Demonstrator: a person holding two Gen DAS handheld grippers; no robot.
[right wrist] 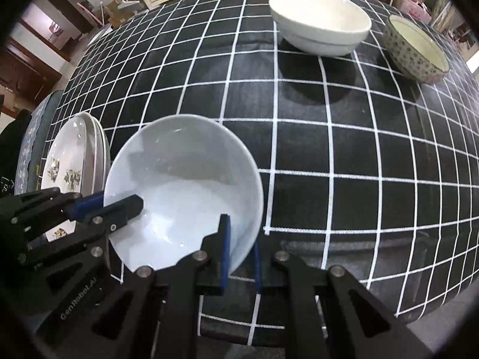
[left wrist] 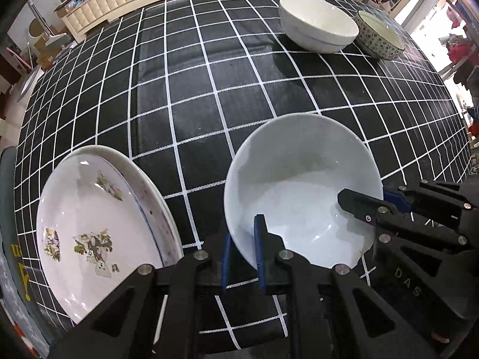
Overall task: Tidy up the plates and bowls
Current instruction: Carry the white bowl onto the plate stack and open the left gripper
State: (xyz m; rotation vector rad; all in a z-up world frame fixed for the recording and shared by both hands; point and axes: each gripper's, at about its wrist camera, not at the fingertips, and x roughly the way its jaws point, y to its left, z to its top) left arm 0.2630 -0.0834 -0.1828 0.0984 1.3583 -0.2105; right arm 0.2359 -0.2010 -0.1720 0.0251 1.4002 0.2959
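Worktop (left wrist: 209, 89): covered in a black cloth with a white grid; it carries every dish in view.
Plates (left wrist: 98, 230): a small stack at the near left edge, a flower-patterned one on top; this part looks sorted.
Far white bowl (left wrist: 318, 22): stands at the far side, and a line around its wall suggests two nested bowls, though I cannot tell for sure.
Patterned bowl (left wrist: 378, 36): just beside the far white bowl, on its own; it looks not yet stacked.
Held bowl (left wrist: 302, 188): plain white, tilted, near the front edge, right of the plates and well apart from the far bowls.
Left tool (left wrist: 242, 254): pinches the held bowl's near-left rim, one finger inside, one outside.
Right tool (right wrist: 241, 254): pinches the opposite rim in the same way.
Progress: plates appear gathered; bowls are left, judging from the spread.
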